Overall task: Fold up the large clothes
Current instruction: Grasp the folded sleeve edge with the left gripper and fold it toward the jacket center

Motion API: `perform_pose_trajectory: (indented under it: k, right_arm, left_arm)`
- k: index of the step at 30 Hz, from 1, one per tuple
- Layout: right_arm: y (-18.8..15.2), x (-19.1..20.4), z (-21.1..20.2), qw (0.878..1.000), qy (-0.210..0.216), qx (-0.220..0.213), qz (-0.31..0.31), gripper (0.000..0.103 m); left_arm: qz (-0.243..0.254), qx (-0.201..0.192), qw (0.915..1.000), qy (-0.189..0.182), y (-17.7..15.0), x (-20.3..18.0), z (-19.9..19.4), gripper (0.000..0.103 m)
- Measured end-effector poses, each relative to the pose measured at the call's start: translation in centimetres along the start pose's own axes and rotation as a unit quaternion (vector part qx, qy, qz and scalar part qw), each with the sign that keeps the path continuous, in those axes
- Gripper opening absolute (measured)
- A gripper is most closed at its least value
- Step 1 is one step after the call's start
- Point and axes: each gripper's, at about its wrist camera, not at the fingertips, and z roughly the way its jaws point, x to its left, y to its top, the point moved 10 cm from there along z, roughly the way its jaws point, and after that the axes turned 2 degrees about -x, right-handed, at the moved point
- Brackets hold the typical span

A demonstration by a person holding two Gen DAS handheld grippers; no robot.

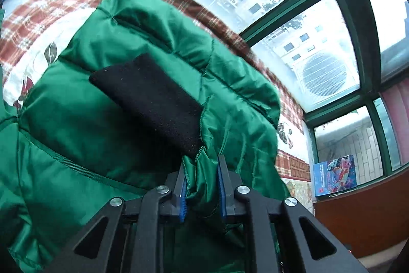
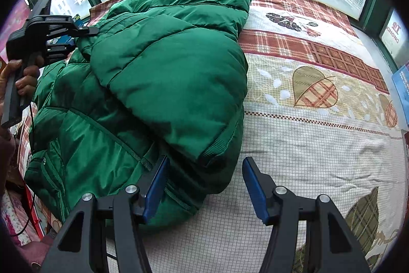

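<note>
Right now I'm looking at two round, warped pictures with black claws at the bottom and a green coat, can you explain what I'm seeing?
These are no robot arms: a person holds a hand-held gripper in each hand, each with a wide-angle camera looking along its jaws. One picture is from the left gripper, shut on a fold of the green jacket near its black cuff. The other is from the right gripper, jaws open over the jacket's edge, gripping nothing. The jacket lies on a patterned bedspread beside windows. The person's hand shows at the left.

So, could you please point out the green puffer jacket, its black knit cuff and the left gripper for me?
green puffer jacket [image 2: 166, 63]: right wrist view, on the folded-over quilted panel.
black knit cuff [image 1: 150, 99]: left wrist view, middle of the dark fabric.
left gripper [image 1: 202, 181]: left wrist view, midway between the fingertips, shut on jacket fabric.
</note>
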Motion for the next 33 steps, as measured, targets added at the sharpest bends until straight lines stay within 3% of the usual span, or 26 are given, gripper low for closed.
perform_pose_trajectory:
  k: [4,8,11,13,16,20,22,24,28,32,33]
  right_arm:
    - [0.4,-0.8,1.2,1.000,-0.008,0.001,0.023,0.064]
    - [0.7,-2.2,1.3,0.998,0.000,-0.009,0.068,0.064]
    - [0.1,-3.8,1.3,0.997,-0.030,-0.008,0.076,0.065]
    - [-0.3,-4.7,1.3,0.996,-0.045,-0.019,0.077,0.065]
    - [-1.0,-5.8,1.6,0.992,-0.039,-0.021,0.117,0.069]
    - [-1.1,-4.8,0.5,0.992,-0.013,-0.014,0.124,0.071]
    - [-0.7,-3.9,0.1,0.993,-0.005,-0.022,0.114,0.071]
    - [-0.8,-3.7,0.6,0.996,-0.044,-0.018,0.077,0.071]
    - [-1.4,-4.4,0.9,0.994,-0.100,-0.026,0.043,0.072]
    - [-2.0,-4.2,0.5,0.995,-0.097,0.000,0.029,0.072]
    - [-2.1,-4.0,-0.2,0.994,-0.105,0.006,0.016,0.072]
  left_arm:
    - [0.053,-0.049,0.9969,-0.031,1.0,-5.8,-5.5,0.015]
    - [0.114,-0.095,0.9866,-0.068,1.0,-11.6,-11.4,0.014]
    - [0.130,-0.095,0.9838,-0.080,-0.5,-12.8,-13.5,0.014]
    - [0.126,-0.071,0.9862,-0.080,-2.7,-11.7,-13.3,0.014]
    - [0.111,-0.032,0.9924,-0.042,-6.5,-6.7,-11.9,0.014]
    - [0.037,0.018,0.9991,0.013,-10.3,2.2,-8.9,0.014]
    - [0.004,0.036,0.9993,0.011,-11.8,4.8,-8.2,0.014]
    - [-0.011,0.030,0.9995,-0.003,-12.2,5.5,-8.7,0.014]
    - [0.012,-0.011,0.9996,-0.021,-11.2,4.8,-11.2,0.014]
    - [0.019,0.027,0.9993,0.018,-12.2,6.8,-9.7,0.014]
    - [0.011,0.040,0.9991,0.010,-12.7,7.6,-9.4,0.014]
